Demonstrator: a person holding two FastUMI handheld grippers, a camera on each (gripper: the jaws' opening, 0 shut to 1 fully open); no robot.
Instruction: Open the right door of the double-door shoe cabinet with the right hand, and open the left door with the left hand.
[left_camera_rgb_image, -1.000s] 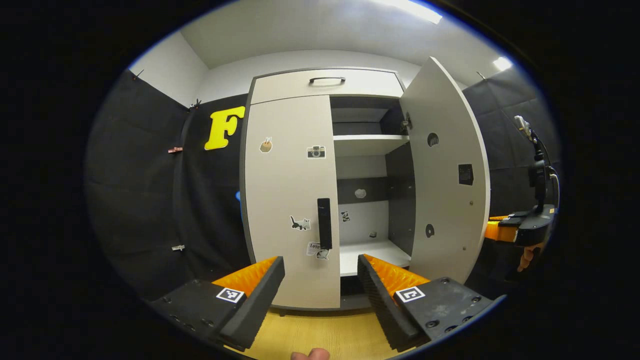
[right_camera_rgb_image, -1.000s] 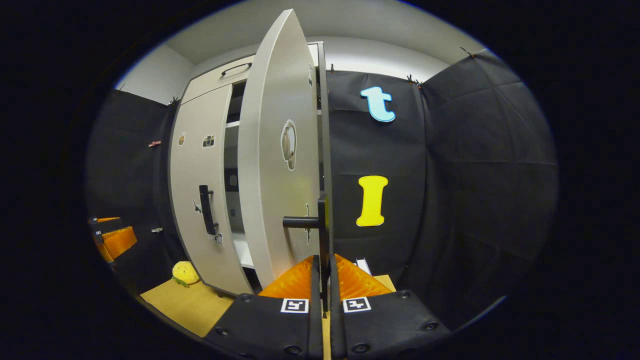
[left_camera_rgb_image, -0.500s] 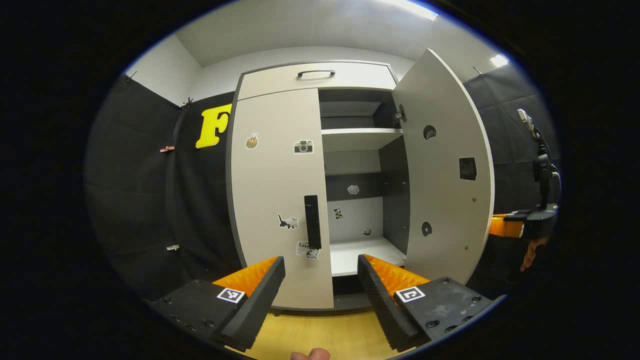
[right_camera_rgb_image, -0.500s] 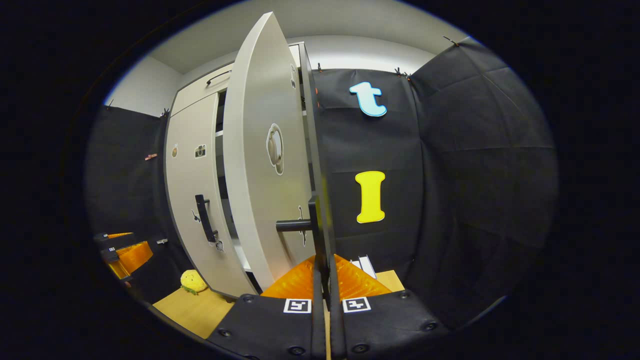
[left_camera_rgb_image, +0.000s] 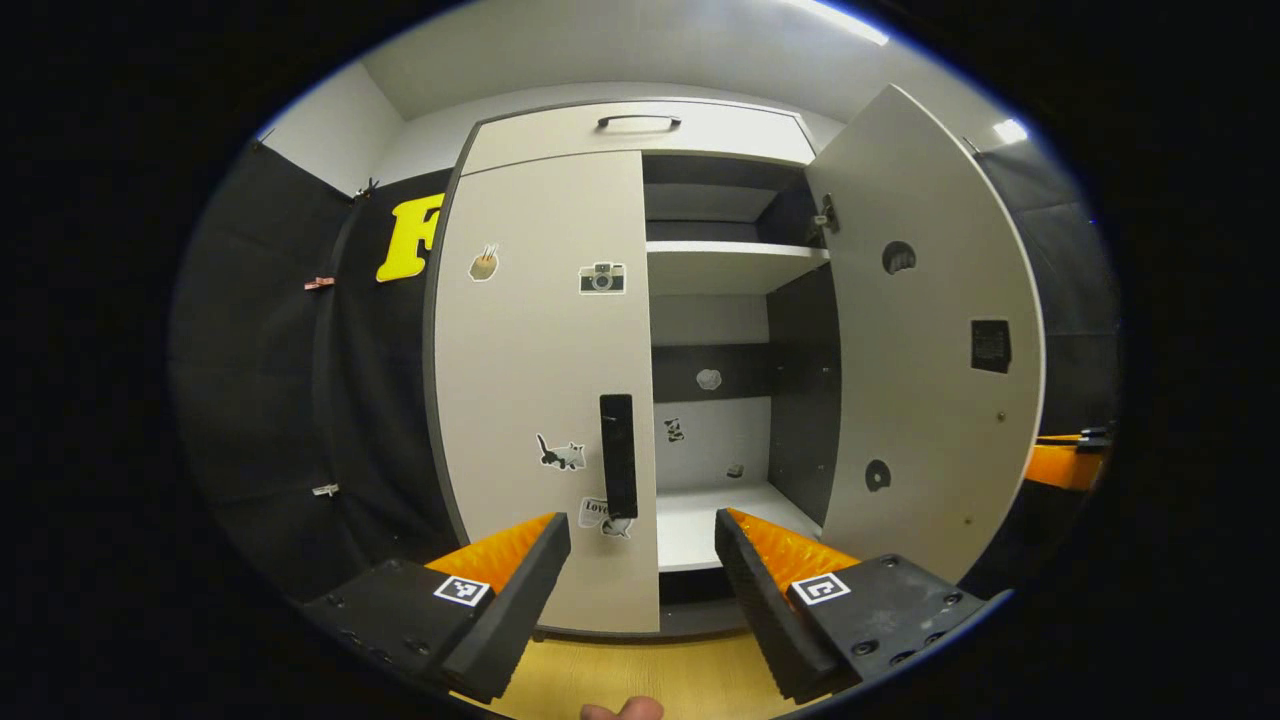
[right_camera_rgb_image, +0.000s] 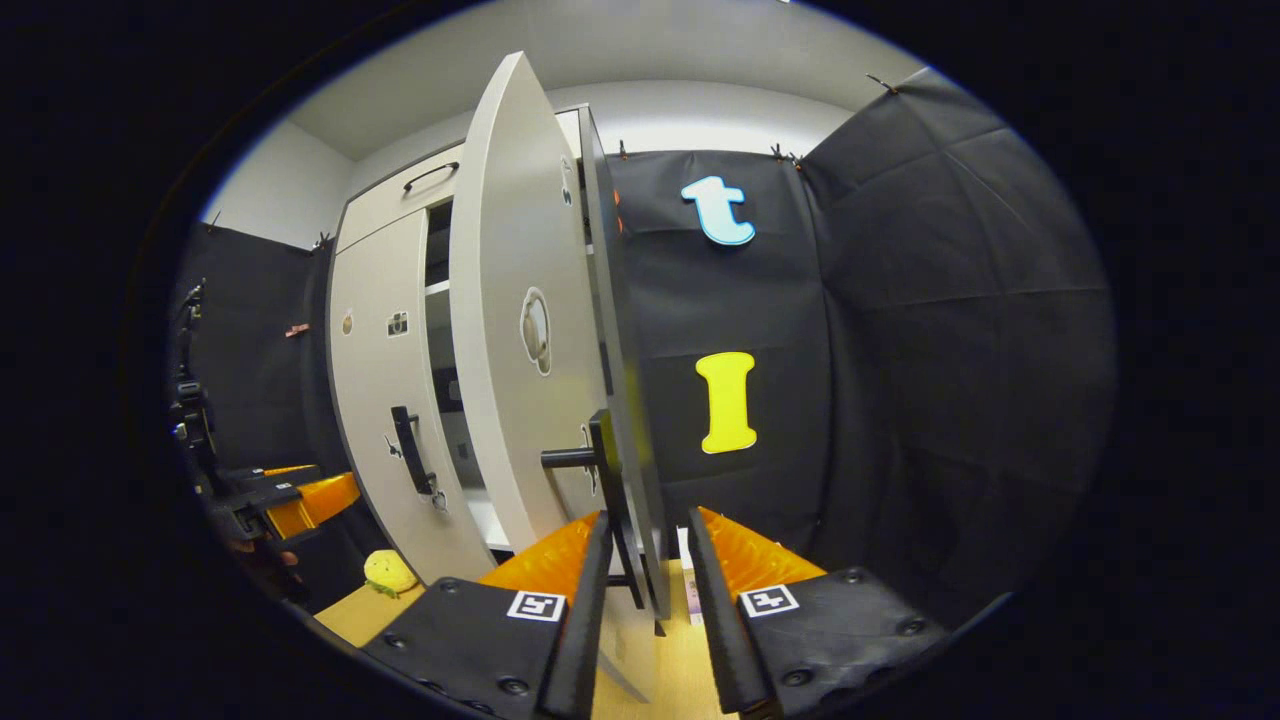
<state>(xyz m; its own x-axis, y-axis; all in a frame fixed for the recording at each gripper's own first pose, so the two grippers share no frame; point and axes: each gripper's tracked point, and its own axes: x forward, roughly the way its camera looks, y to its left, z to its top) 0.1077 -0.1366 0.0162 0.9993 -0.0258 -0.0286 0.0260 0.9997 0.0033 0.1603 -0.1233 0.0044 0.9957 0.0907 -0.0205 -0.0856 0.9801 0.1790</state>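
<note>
Nearest us, at the bottom of the left gripper view, our left gripper (left_camera_rgb_image: 640, 560) hangs with its jaws spread wide and nothing between them, short of the cabinet (left_camera_rgb_image: 640, 130) and not touching it. A fingertip (left_camera_rgb_image: 620, 710) pokes in at the lower edge, over the wooden floor (left_camera_rgb_image: 650, 675). Just beyond the fingers stands the left door (left_camera_rgb_image: 540, 380), shut flat against the cabinet, its dark handle (left_camera_rgb_image: 618, 455) upright near the inner edge of the door, a little above and between our fingers. Stickers dot the door: a cat (left_camera_rgb_image: 558, 453) beside the handle and a camera (left_camera_rgb_image: 601, 277) higher up. To the right of that door the cabinet gapes, showing a lower shelf (left_camera_rgb_image: 700, 520) and an upper shelf (left_camera_rgb_image: 730, 265). The right door (left_camera_rgb_image: 930, 340) is swung well out from the cabinet, and past its outer edge we see part of the right gripper (left_camera_rgb_image: 1065, 462). In the right gripper view our right gripper (right_camera_rgb_image: 645, 545) sits with its jaws slightly apart around the edge of the right door (right_camera_rgb_image: 520, 330), beside that door's handle (right_camera_rgb_image: 600, 470); we cannot tell whether either finger touches the door. Left of the cabinet in that view the left gripper (right_camera_rgb_image: 290, 495) hovers, and a yellow toy (right_camera_rgb_image: 388, 572) lies on the floor by the cabinet's foot.
</note>
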